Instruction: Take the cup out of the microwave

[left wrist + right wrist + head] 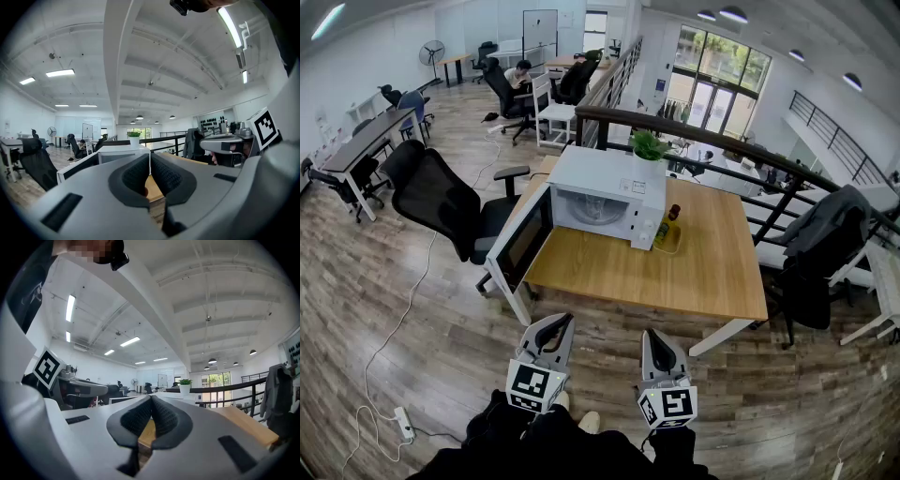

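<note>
A white microwave stands at the back left of a wooden table, its door swung wide open to the left. Something pale and round shows in the lit cavity; I cannot tell whether it is the cup. My left gripper and right gripper hover side by side short of the table's near edge, both shut and empty. In the left gripper view the left gripper points level at the microwave. The right gripper faces the table too.
A potted plant sits on the microwave, and a bottle stands to its right. A black office chair is left of the open door. A chair draped with a jacket stands right. A black railing runs behind.
</note>
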The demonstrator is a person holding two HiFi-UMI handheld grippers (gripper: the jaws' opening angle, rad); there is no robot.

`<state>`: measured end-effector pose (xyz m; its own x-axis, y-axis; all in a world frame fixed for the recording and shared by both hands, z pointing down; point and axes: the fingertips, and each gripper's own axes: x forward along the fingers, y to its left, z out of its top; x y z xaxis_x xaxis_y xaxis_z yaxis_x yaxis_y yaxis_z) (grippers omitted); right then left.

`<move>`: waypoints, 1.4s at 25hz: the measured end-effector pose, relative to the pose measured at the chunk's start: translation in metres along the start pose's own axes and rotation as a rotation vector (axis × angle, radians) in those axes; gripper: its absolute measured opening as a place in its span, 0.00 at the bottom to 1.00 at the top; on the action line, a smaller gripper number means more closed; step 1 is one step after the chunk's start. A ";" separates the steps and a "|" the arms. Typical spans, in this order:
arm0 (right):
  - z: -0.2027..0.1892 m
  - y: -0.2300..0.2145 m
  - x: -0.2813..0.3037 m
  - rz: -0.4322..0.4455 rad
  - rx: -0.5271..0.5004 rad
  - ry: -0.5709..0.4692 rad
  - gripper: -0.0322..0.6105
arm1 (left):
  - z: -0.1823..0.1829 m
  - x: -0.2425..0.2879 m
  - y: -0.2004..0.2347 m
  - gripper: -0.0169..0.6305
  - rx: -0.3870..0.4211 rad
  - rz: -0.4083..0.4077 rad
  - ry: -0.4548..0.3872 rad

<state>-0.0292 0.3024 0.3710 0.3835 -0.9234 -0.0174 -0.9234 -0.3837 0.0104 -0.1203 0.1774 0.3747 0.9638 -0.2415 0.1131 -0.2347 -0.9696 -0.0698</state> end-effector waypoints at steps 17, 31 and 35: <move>0.001 0.006 0.041 -0.041 -0.027 0.021 0.07 | 0.003 0.028 0.034 0.07 -0.020 -0.060 -0.026; 0.019 0.013 0.126 -0.118 -0.025 0.005 0.07 | 0.021 0.083 0.111 0.07 -0.002 -0.142 -0.052; 0.014 0.023 0.143 -0.122 -0.021 0.016 0.07 | 0.018 0.088 0.130 0.07 -0.007 -0.141 -0.050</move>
<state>0.0043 0.1618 0.3552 0.4936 -0.8697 -0.0039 -0.8692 -0.4935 0.0305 -0.0637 0.0306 0.3579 0.9923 -0.1009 0.0720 -0.0974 -0.9940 -0.0502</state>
